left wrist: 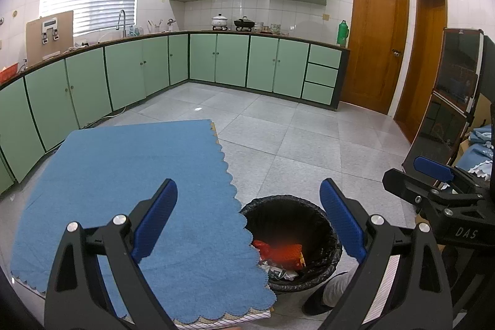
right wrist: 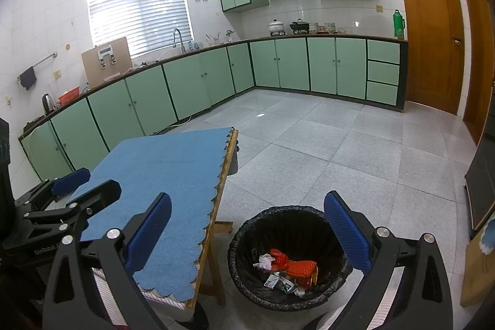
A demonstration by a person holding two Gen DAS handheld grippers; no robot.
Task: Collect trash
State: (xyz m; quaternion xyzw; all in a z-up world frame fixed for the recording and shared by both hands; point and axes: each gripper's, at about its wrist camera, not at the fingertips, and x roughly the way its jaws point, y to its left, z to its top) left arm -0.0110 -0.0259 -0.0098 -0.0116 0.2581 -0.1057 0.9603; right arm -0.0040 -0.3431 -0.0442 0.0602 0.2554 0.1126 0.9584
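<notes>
While both grippers hang wide apart and hold nothing, the left gripper (left wrist: 247,218) above the table's edge and the right gripper (right wrist: 247,231) over the bin (right wrist: 289,255), the trash (right wrist: 287,268) lies inside its black liner. The blue-clothed table (right wrist: 161,175) stands just beside it. Green cabinets (right wrist: 191,82) line the grey-tiled kitchen floor (right wrist: 340,150).

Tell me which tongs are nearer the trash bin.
Right, though not by much. The right tongs hang open almost directly above the trash bin. The left tongs, also open, straddle the blue tablecloth edge beside it.
</notes>
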